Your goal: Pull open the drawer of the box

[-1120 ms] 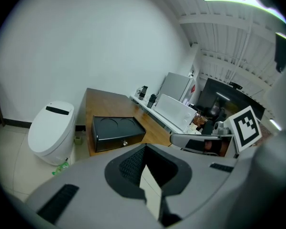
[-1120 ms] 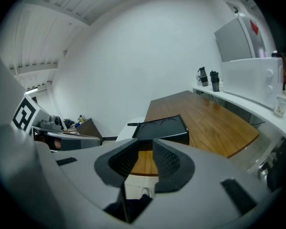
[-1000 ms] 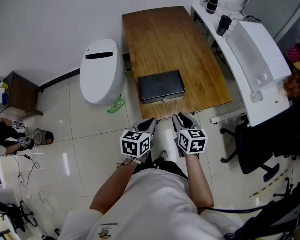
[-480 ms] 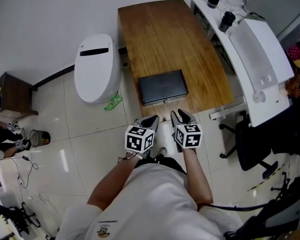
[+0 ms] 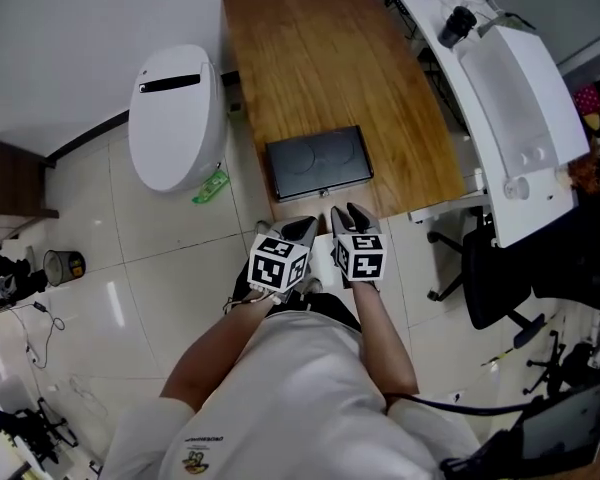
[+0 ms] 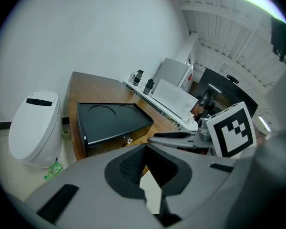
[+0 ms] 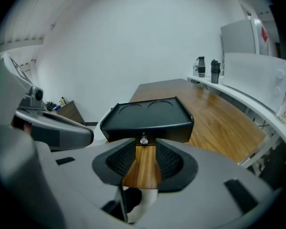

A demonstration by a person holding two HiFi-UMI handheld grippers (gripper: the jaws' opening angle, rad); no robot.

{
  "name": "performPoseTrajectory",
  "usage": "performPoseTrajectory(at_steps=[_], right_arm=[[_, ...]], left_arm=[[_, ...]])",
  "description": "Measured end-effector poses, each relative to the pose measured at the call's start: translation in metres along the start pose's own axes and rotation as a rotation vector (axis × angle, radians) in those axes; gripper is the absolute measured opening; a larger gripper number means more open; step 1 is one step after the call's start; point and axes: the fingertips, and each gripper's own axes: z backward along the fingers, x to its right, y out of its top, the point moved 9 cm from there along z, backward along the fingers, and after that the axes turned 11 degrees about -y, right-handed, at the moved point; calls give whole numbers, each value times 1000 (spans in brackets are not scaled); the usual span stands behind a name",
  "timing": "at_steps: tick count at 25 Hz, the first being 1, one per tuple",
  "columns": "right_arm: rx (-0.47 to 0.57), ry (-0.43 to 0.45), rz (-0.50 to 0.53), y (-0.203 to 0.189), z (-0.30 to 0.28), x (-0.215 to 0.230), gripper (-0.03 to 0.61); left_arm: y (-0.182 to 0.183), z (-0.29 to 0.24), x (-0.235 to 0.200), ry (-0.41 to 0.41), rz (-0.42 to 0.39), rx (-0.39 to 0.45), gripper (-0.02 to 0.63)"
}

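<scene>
Two hand-held grippers, one box, one table; drawer not yet drawn.

- Item: box (image 5: 318, 164). Black, low and flat-topped, with two round recesses in the lid. It stands at the near edge of the wooden table (image 5: 320, 58), front face toward the person.
- Item: knob (image 7: 144, 140). Small and metallic, at the middle of the box's front face. It looks to be the drawer's pull.
- Tool: right gripper (image 7: 145, 163). Its jaws are opening, now wide, with nothing between the pads. It is held near the table's near edge, short of the box, and the knob lies dead ahead in the gap.
- Tool: left gripper (image 5: 298, 231). It sits just left of the right one, jaws a little apart and empty. Only floor and table edge show through the gap.
- Step in hand: approach, as judged. The drawer appears shut, its front flush with the box.
- Next move calls for: carrying the right gripper forward until the pads flank the knob, closing on it, then pulling straight toward the person. The left gripper may need to steady the box, which looks light enough to slide.
- Surroundings: white lidded bin (image 5: 175, 118) on the floor left of the table; white counter (image 5: 525, 98) to the right.
- Not determinable: the drawer's seam, lost against the black face, and whether the knob is a plain pull or a lock. The box's far side is hidden.
</scene>
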Motion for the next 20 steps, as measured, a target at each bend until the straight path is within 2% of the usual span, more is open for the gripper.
performPoseTrajectory(at_steps=[20], right_arm=[[-27,34,48,-13,-65,-10,103]], left_arm=[[-18,-33,-40,10,19,-14,2]])
